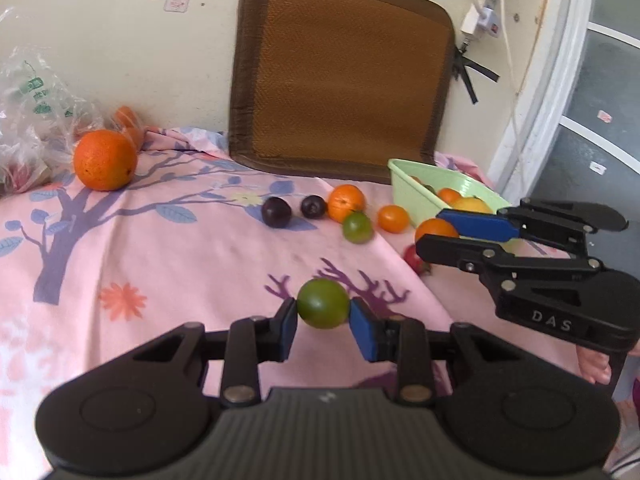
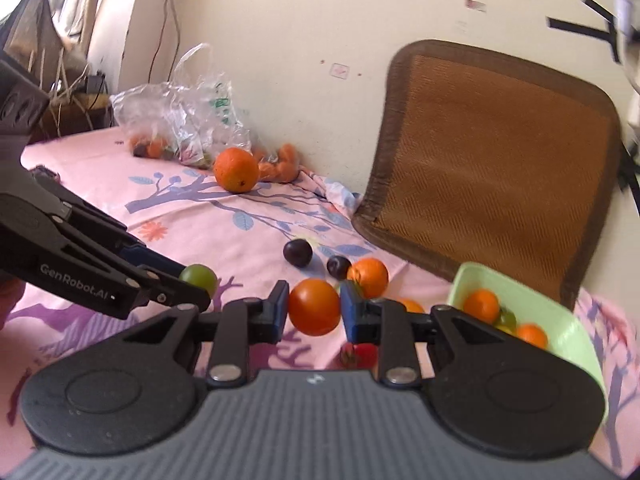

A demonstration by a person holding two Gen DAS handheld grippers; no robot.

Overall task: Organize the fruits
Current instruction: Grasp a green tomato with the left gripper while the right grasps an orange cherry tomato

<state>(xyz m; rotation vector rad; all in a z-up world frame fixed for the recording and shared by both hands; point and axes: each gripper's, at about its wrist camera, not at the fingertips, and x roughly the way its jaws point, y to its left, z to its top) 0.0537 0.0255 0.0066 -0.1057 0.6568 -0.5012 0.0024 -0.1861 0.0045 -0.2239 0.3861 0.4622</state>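
My left gripper (image 1: 322, 310) is shut on a small green fruit (image 1: 322, 303), held just above the pink flowered cloth (image 1: 180, 272). In the right wrist view, my right gripper (image 2: 314, 308) is shut on a small orange fruit (image 2: 314, 306). The left gripper (image 2: 196, 282) comes in from the left there with the green fruit (image 2: 199, 276). A pale green tray (image 1: 404, 176) (image 2: 576, 320) at the right holds several orange and yellowish fruits. The right gripper (image 1: 434, 230) hovers beside its near rim.
Loose on the cloth lie a big orange (image 1: 105, 159), two dark plums (image 1: 276, 211), an orange (image 1: 346, 202), a small orange (image 1: 393, 218), a green fruit (image 1: 357, 227) and a red one (image 1: 416, 260). A plastic bag (image 1: 32, 128) sits far left. A brown cushion (image 1: 340, 80) leans on the wall.
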